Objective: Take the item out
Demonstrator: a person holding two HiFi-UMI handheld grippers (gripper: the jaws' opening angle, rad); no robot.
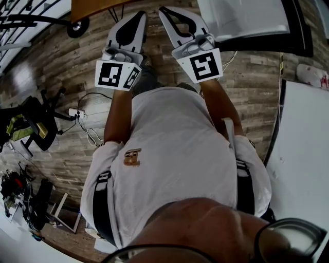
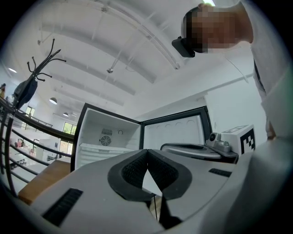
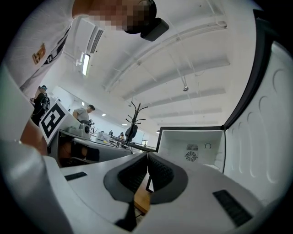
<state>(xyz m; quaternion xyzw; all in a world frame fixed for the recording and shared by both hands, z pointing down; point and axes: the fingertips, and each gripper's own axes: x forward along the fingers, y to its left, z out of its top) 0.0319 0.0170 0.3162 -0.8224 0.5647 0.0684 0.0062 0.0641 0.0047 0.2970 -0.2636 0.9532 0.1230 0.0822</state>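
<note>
- Item to be taken out — not made out in any view; where it lay could not be told.
- Open fridge with a black frame and white plastic lining [image 2: 107, 137] — stood ahead of both grippers, with a round vent grille [image 3: 191, 156] on its back wall.
- White-lined fridge door [image 2: 176, 132] — swung wide open at the right of the compartment, its inner face, with moulded ovals along the top, turned towards the grippers.
- Left gripper [image 1: 140, 16], pale grey shell with black ribbed pads — pad tips pressed together, nothing between them; held out in front of the person and aimed at the fridge.
- Right gripper [image 1: 165, 11], same build — pad tips likewise pressed together on nothing; just beside the left gripper, the two tips leaning towards each other in the head view.
- Black-and-white marker cubes, one at the rear of each gripper: left [image 1: 117, 74], right [image 1: 205, 64].
- Brown wooden tabletop [image 2: 41, 180] — at the left of the fridge, low in the left gripper view.
- Black coat stand [image 3: 135, 119] — beyond the tabletop, something dark hung on it.
- Grey wood-plank floor [image 1: 56, 67] — under the person, cables lying on it at the left.
- Person's white T-shirt [image 1: 175, 149] — filled the middle of the head view.
</note>
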